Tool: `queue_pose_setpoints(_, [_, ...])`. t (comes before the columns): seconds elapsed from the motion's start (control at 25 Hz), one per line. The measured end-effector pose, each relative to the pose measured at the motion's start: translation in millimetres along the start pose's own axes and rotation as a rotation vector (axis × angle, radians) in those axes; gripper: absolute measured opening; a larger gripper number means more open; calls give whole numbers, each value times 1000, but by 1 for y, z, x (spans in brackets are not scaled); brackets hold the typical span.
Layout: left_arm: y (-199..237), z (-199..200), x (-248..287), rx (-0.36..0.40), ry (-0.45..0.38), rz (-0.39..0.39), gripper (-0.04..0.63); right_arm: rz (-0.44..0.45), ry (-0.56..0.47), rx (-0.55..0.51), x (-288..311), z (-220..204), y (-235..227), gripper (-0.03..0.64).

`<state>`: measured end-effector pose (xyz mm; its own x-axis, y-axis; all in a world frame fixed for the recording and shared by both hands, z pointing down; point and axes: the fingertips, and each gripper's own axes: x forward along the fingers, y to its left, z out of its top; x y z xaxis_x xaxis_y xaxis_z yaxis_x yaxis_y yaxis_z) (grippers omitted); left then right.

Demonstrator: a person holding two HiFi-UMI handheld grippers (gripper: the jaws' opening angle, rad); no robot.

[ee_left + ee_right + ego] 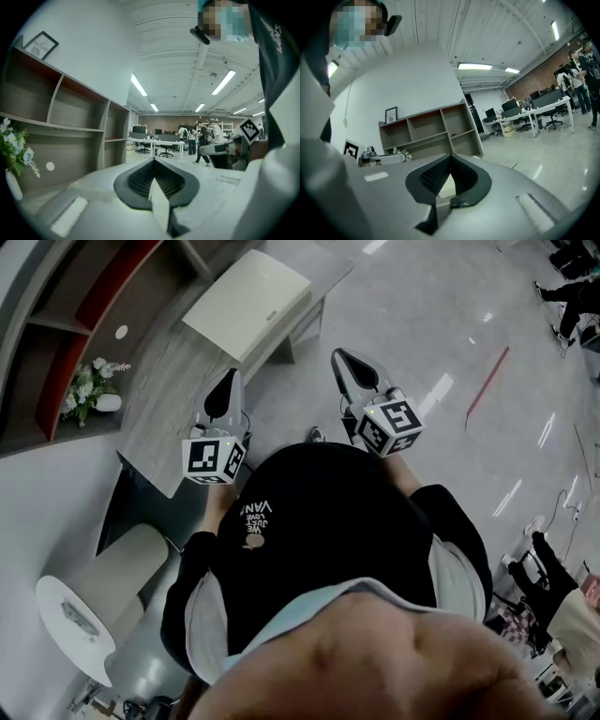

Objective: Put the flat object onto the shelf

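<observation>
The flat object [248,298] is a cream slab lying on a grey wooden bench [178,409] below the shelf [66,324], which has open wooden compartments. My left gripper [231,376] hovers over the bench's near end, short of the slab, with its jaws shut on nothing. My right gripper [339,355] is level with it over the floor, to the right of the bench, also shut and empty. In the left gripper view the shut jaws [153,160] point past the shelf [70,110]. The right gripper view shows shut jaws [450,157], the shelf [426,129] and a strip of the slab [447,188].
A white vase of flowers [92,390] stands on a shelf ledge at the left. A framed picture [391,114] sits on top of the shelf. A round white stool [70,615] is at my lower left. Desks, chairs and people [192,138] are far across the shiny floor.
</observation>
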<state>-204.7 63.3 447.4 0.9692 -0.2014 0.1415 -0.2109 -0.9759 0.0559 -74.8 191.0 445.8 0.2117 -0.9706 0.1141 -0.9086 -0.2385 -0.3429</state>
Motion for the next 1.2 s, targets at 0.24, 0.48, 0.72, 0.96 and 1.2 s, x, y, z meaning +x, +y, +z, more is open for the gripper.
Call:
queue_pose_setpoints(0.24, [-6, -5, 12, -16, -10, 49, 2, 34, 10, 10, 0, 0, -22, -2])
queue_pose_setpoints(0.48, [5, -7, 22, -29, -2, 85, 1, 53, 22, 17, 13, 3, -32, -2])
queue_pose_setpoints(0.72, [27, -7, 42, -48, 2, 91, 0, 60, 26, 16, 46, 11, -41, -2])
queue_pose_setpoints(0.96, [65, -2, 68, -59, 0, 102, 0, 67, 23, 6, 89, 23, -47, -2])
queue_pose_setpoints(1.2, [104, 3, 89, -66, 18, 91, 1, 52, 13, 10, 133, 38, -51, -2])
